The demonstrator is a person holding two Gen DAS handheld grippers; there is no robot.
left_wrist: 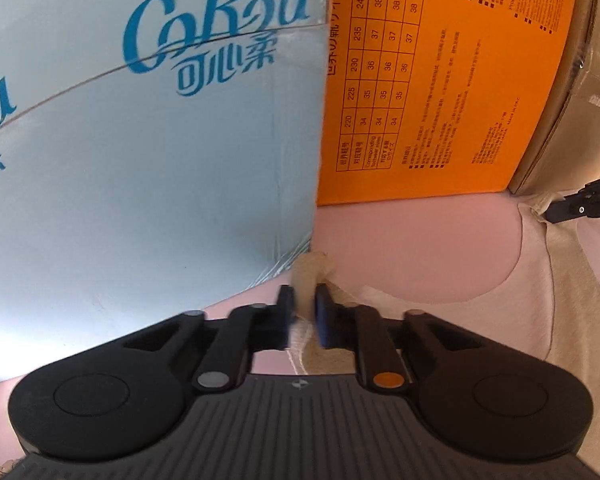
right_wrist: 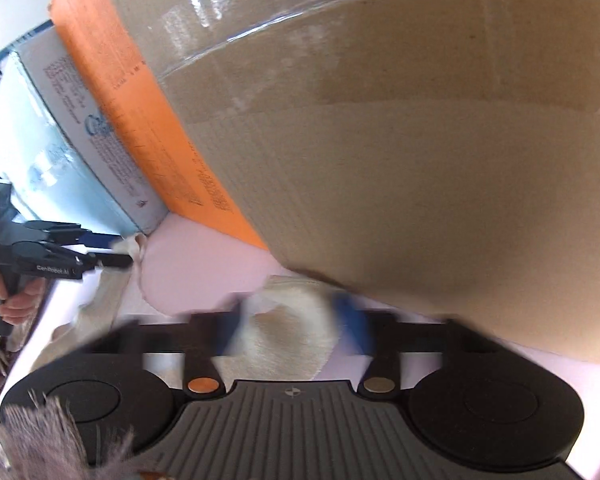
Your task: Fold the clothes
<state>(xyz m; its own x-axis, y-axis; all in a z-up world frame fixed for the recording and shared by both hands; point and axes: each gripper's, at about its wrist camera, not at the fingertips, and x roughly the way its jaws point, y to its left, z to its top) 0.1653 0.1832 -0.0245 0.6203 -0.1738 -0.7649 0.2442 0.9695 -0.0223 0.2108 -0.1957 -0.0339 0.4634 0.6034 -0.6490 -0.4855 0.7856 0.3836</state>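
A cream sleeveless garment (left_wrist: 440, 320) lies flat on a pink surface (left_wrist: 400, 248), its scooped neckline facing the boxes. In the left wrist view my left gripper (left_wrist: 306, 312) is shut on one shoulder strap (left_wrist: 310, 276), which sticks up between the blue pads. The right gripper (left_wrist: 552, 212) shows at the right edge, its tip on the other strap. In the right wrist view my right gripper (right_wrist: 290, 324) is blurred, with bunched cream cloth (right_wrist: 284, 344) between its fingers. The left gripper (right_wrist: 126, 250) pinches its strap at far left, held by a person's hand (right_wrist: 16, 304).
Boxes stand close behind the garment: a light blue printed box (left_wrist: 140, 160) on the left, an orange box (left_wrist: 440, 80) with a size chart in the middle, and a taped brown cardboard box (right_wrist: 420, 160) on the right, just beyond my right fingers.
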